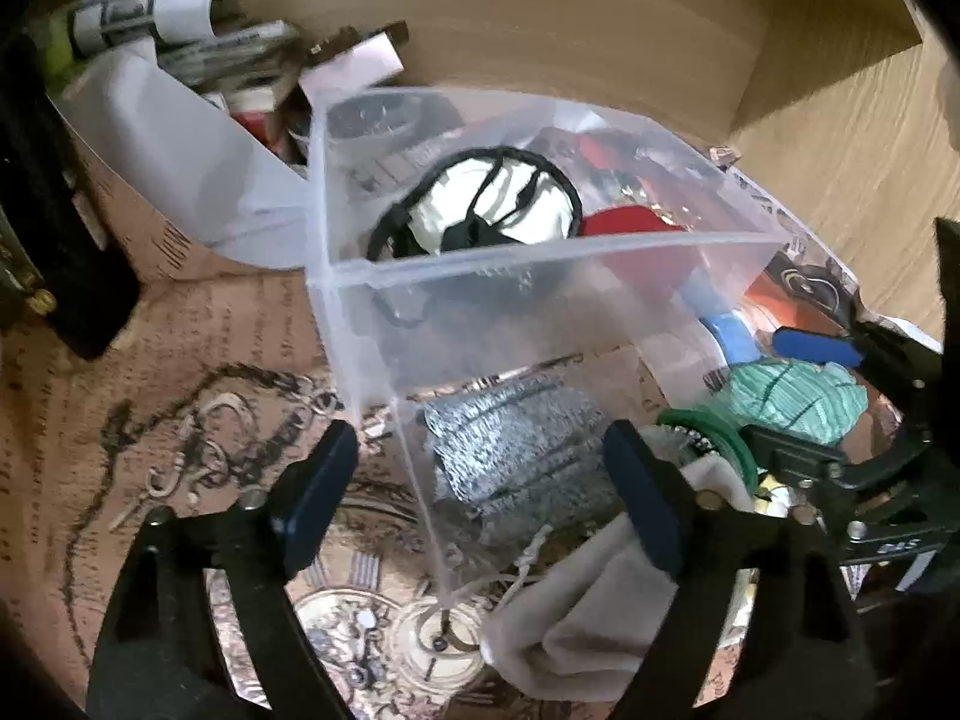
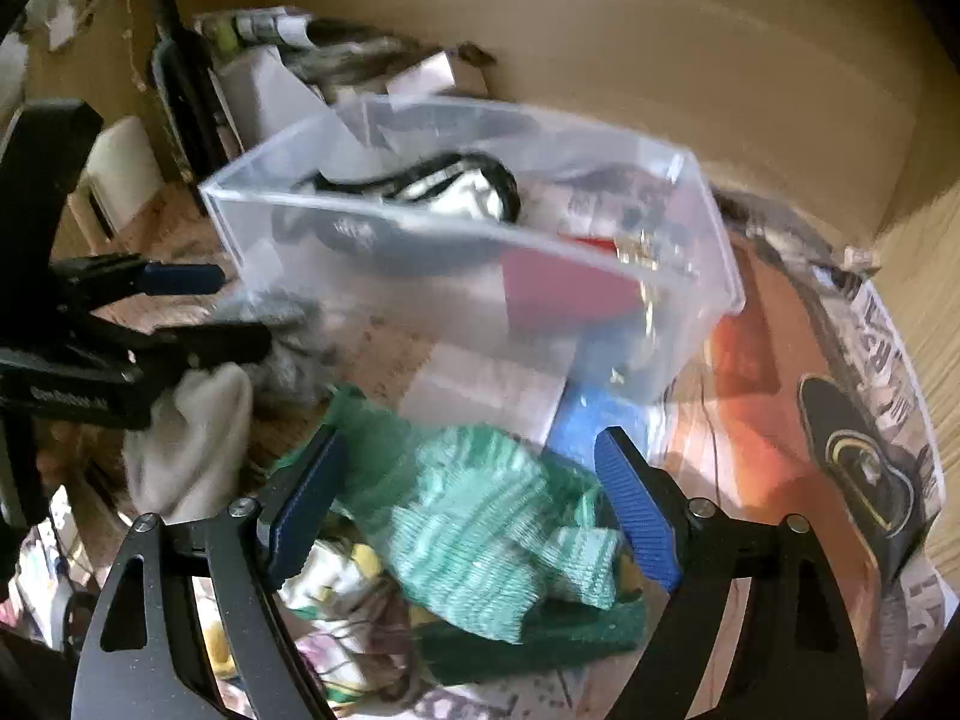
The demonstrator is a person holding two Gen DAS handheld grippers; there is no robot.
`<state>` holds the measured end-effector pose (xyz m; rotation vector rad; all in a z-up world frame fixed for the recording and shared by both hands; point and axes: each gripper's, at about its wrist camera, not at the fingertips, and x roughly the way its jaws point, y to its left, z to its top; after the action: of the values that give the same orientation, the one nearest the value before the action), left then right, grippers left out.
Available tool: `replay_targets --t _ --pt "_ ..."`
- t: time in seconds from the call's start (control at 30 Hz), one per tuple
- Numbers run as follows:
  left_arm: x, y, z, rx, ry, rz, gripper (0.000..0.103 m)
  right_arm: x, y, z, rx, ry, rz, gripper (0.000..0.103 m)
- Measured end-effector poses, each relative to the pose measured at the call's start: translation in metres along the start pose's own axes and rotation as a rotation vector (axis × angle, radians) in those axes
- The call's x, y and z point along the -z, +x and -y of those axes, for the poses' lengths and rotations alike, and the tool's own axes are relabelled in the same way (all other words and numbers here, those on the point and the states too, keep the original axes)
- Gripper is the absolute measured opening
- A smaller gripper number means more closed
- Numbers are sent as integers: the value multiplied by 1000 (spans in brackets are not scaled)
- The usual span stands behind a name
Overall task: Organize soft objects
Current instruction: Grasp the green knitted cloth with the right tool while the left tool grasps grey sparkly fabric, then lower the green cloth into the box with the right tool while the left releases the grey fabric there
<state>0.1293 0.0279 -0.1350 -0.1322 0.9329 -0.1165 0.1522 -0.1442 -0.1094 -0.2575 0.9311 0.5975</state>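
A clear plastic bin (image 1: 540,276) (image 2: 708,252) stands on the patterned surface and holds a black-and-white soft item (image 1: 498,204) (image 2: 462,189) and a red item (image 1: 630,222) (image 2: 558,282). My left gripper (image 1: 486,492) is open in front of the bin, over a grey knitted piece (image 1: 510,450), with a beige sock (image 1: 600,600) (image 2: 192,444) under its right finger. My right gripper (image 2: 474,498) is open around a green knitted item (image 2: 480,528) (image 1: 798,396). The left gripper (image 2: 240,312) also shows in the right wrist view, the right gripper (image 1: 828,372) in the left wrist view.
A cardboard box (image 1: 156,228) with papers and tubes stands behind left of the bin. A wooden wall (image 1: 540,18) closes the back. Printed paper (image 2: 840,450) covers the surface at right. A blue item (image 2: 588,420) lies beside the bin. Patterned cloths (image 2: 342,600) lie below the green item.
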Motion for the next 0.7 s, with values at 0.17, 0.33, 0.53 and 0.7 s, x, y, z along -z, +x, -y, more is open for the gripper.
replay_targets --t 0.17,0.33,0.53,0.7 --pt "1 6 -3 65 -25 -18 66 5 8 8 -11 22 -41 67" --pt "0 9 -1 87 -22 -19 56 6 4 12 -20 27 -29 45" --pt "-1 6 -6 93 -26 -20 42 1 2 11 -13 21 5 32" --pt "-1 -4 -10 79 -24 -6 37 -7 -14 10 -8 25 61 29"
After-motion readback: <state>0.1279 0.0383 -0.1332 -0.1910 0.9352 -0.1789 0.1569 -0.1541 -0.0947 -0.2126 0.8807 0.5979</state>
